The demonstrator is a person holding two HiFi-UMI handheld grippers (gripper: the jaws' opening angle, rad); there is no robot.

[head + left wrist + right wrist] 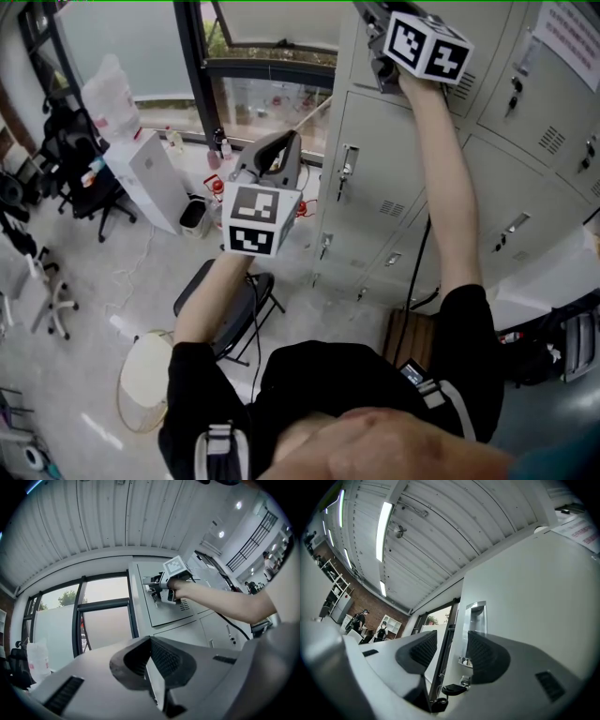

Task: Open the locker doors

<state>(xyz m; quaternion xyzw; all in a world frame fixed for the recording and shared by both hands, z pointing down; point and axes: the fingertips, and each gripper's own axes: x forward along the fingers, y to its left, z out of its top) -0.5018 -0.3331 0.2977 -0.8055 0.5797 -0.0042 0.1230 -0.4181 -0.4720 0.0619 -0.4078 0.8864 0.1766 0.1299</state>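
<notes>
At the far right of the scene stands a bank of pale grey metal lockers [525,122], and the right gripper [380,33] is raised to the top left door [354,52] of that bank, on an arm stretched up and away from the person. In the right gripper view its jaws stand wide apart just in front of this grey locker door [534,597]. The door's recessed chrome handle plate [476,616] shows in the gap between them, closer to the right jaw. Below the plate a black-headed key [452,689] sits in the lock. The pads [485,653] press on nothing.

The left gripper [281,141] is held lower and to the left, near the dark-framed window [272,103] and well apart from the lockers. In the left gripper view its jaws are closed together with nothing between them [152,667]. Beyond them the right gripper [151,585] is seen at the left edge of the same top door [164,613], which looks flush with the cabinet. In the head view the doors below it, among them the grey door with a chrome handle [394,178], also lie closed.
</notes>
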